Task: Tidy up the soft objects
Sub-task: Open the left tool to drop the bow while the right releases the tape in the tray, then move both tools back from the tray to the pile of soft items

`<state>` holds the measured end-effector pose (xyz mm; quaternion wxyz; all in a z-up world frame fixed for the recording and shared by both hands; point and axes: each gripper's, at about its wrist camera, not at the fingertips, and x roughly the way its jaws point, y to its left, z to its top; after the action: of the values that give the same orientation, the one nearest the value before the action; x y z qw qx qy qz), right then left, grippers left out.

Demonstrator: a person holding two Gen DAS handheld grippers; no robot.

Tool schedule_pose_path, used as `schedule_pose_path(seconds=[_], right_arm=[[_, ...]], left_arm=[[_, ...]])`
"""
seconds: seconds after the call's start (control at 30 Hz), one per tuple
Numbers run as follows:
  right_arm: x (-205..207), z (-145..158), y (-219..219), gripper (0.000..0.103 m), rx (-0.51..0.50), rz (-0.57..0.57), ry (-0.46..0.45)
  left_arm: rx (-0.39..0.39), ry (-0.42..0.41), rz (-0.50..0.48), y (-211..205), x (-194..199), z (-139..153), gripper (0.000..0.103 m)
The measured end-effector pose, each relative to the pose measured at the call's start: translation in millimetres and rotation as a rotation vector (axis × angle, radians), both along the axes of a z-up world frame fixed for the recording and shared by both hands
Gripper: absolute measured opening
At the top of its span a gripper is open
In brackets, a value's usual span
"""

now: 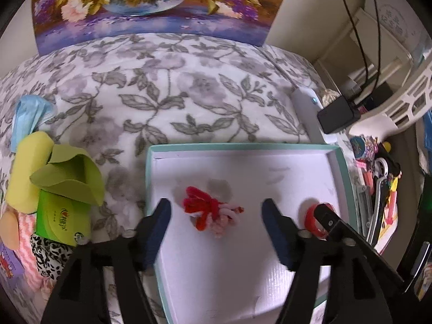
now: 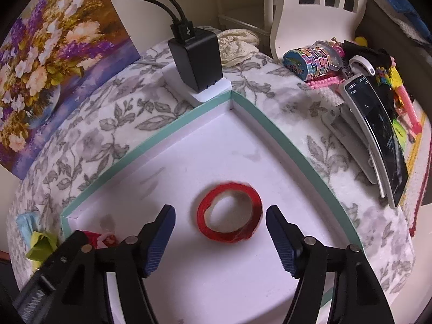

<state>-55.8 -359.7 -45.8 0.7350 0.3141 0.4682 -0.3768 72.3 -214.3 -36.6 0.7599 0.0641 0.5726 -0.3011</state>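
A white box lid with a teal rim (image 1: 151, 178) lies on the floral cloth; its rim also shows in the right wrist view (image 2: 270, 124). In it lie a red, white and pink fuzzy bundle (image 1: 210, 210) and a red tape ring (image 2: 229, 213). My left gripper (image 1: 216, 216) is open, its fingers either side of the bundle, a little above it. My right gripper (image 2: 220, 221) is open around the tape ring, not touching it. The ring shows partly behind the right gripper in the left wrist view (image 1: 310, 216).
Left of the lid lie a green tissue pack (image 1: 62, 221), yellow-green foam (image 1: 40, 172), a blue cloth (image 1: 27, 118) and striped and spotted fabrics. A black charger on a power strip (image 2: 197, 59) stands behind it. A phone (image 2: 380, 135) and toys lie at the right.
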Motion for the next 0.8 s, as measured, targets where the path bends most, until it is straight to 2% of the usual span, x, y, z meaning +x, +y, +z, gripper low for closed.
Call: schedule_pose_path(seconds=[0.03,0.1,0.17,0.3,0.5,0.8], right_arm=[[-0.2,-0.4,-0.1,0.084,-0.001,0.000,0.000],[-0.2,0.0,0.0,0.098,-0.010,0.001,-0.001],[0.4,1.0,0.2,0.102,-0.021,0.007,0.002],[0.3,-1.1,-0.1,0.103,-0.018,0.007,0.006],[-1.8,-4.0,-0.5,0.103,-0.025,0.002,0.030],[0.4,1.3,2.2,0.103,-0.058,0.023,0.088]], left_arm=[[-0.001,-0.001,0.007,1.5,1.2,0.3,0.077],[0.005,-0.013,0.022,4.2,3.4,1.5,0.091],[0.019,-0.036,0.040,6.7,5.3,2.8,0.095],[0.020,-0.054,0.063,11.3,8.0,4.6,0.099],[0.045,-0.113,0.094,16.1,9.4,7.6,0.100],[0.061,-0.106,0.128,28.9,13.5,7.0,0.100]])
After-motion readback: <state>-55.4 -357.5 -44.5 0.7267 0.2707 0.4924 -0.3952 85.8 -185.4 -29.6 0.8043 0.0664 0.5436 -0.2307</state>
